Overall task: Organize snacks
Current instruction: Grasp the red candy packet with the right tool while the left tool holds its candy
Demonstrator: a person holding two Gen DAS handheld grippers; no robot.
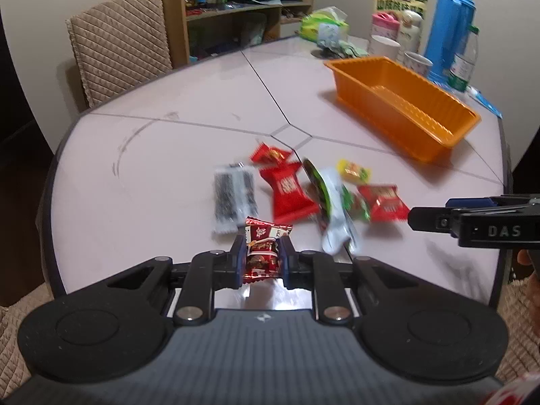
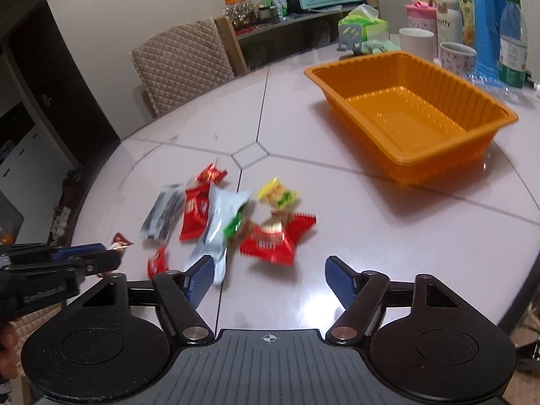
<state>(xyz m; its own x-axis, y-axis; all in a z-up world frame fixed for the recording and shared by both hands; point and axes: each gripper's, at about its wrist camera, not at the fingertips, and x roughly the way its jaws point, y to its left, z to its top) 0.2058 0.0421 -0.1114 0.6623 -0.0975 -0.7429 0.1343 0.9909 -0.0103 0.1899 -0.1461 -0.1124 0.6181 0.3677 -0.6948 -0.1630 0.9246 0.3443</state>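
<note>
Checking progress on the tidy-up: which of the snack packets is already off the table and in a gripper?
The dark red chocolate packet, clamped in the left hand-held gripper; the others lie on the table.

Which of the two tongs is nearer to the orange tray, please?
Right. The right tongs hang open beside the snack pile, tray-side; the left tongs, shut on a red snack packet, sit beyond the pile from the orange tray.

Snacks [image 2: 233,222] lie clustered on the table [image 2: 337,202]; the tray [image 2: 411,108] sits behind them to the right, bottles [image 2: 513,40] beyond it.
</note>
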